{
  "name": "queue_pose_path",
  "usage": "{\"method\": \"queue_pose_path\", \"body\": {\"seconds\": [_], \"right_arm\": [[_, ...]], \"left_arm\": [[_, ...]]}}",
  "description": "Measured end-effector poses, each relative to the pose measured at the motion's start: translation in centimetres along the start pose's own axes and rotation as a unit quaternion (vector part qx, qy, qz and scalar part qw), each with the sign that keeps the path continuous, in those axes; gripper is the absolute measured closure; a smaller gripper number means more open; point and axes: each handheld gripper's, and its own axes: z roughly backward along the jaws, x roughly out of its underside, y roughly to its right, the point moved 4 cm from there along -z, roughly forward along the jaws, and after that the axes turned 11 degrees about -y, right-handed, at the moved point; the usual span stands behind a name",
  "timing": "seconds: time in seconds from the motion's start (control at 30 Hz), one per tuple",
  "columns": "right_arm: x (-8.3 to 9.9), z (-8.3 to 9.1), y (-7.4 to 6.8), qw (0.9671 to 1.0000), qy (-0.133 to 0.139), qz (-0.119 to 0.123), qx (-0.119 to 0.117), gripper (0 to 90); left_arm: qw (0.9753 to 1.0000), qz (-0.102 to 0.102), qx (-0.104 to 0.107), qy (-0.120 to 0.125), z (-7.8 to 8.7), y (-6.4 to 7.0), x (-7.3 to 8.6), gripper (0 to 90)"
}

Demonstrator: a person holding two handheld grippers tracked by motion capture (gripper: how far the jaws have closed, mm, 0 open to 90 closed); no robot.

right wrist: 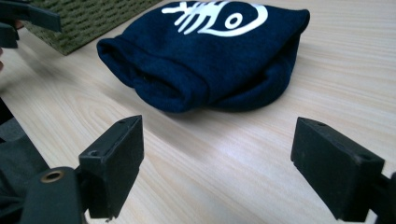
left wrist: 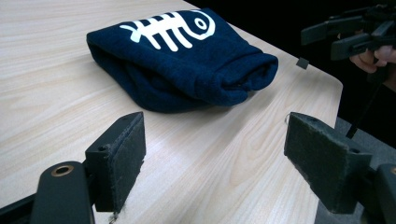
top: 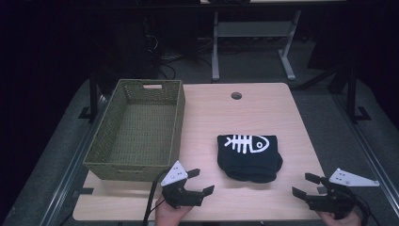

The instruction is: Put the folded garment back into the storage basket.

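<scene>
Both my left gripper (top: 200, 181) and right gripper (top: 306, 184) wide open, empty; folded sweater (top: 249, 157) looks soft, light, floppy, so I'd pinch its thick rolled near edge.

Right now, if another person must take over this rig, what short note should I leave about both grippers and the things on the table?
Left hand-held gripper: open, holding nothing, near the front edge of the table, just in front of the basket.
Right hand-held gripper: open, holding nothing, at the front right corner.
Folded cloth: dark blue with a white fishbone print, lying between the two grippers, right of the basket, touched by neither.
Basket: green, woven, nothing inside.
Done: nothing visible yet.
Left: probably grasp the cloth and put it in the basket.
</scene>
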Motion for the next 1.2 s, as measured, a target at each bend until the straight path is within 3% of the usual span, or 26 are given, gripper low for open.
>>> {"method": "queue_pose_path", "body": {"seconds": [0.33, 0.73, 1.2], "right_arm": [[-0.8, -0.4, 0.1, 0.9999, -0.016, 0.003, -0.005, 17.0], [-2.2, -0.4, 0.5, 0.9998, -0.017, 0.003, -0.008, 17.0], [-4.8, -1.7, 1.1, 0.9992, -0.034, 0.007, -0.021, 17.0]], "left_arm": [[0.9999, -0.012, -0.005, 0.001, -0.6, 0.3, -1.4, 20.4], [0.9999, -0.01, -0.005, 0.002, -2.0, 0.0, -3.2, 20.4], [0.9998, 0.016, -0.014, 0.001, -3.4, -1.7, -4.9, 19.7]]}}
